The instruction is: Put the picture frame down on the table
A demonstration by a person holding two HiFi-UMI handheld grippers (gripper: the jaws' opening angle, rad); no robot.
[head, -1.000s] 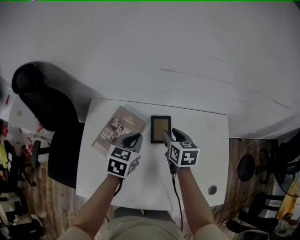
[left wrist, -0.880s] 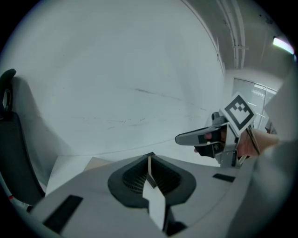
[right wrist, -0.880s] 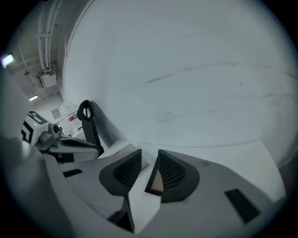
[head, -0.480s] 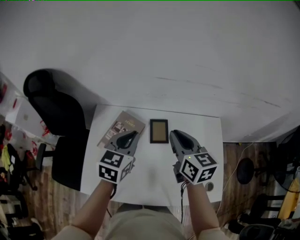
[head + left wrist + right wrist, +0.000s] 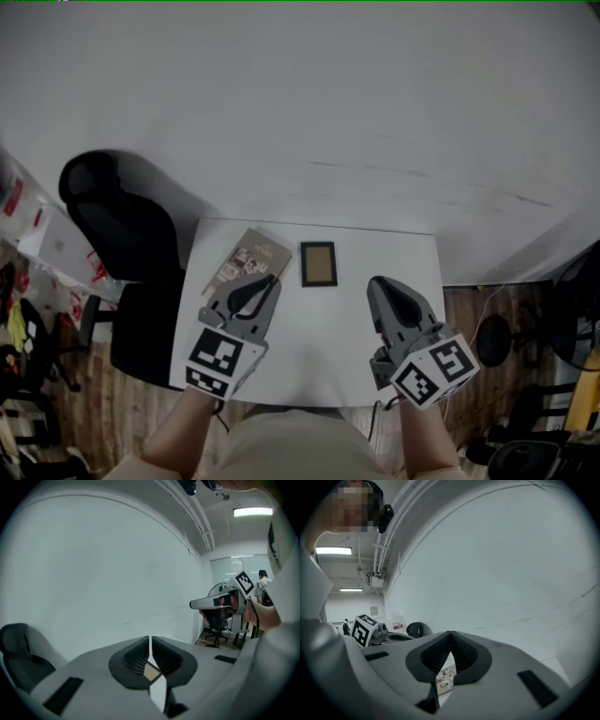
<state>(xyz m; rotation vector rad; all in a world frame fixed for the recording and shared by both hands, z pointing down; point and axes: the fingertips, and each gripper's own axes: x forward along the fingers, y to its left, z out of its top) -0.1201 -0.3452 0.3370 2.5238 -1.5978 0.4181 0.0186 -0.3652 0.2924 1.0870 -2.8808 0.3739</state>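
Note:
The small dark picture frame with a tan inside lies flat on the white table, near its far edge. No gripper touches it. My left gripper is shut on nothing, just near-left of the frame, above a booklet. My right gripper is also shut and empty, off to the frame's near right. In the left gripper view a tan bit of the frame shows below the shut jaws. Under the shut jaws in the right gripper view, the booklet shows.
A black office chair stands against the table's left side. A white wall rises behind the table. Wooden floor with clutter lies at the left, and more chairs and gear at the right. A round hole marks the table's near right.
Both grippers have drawn back toward me, away from the frame. The right one moved off to the right from the frame's near corner. The frame stays flat on the table.

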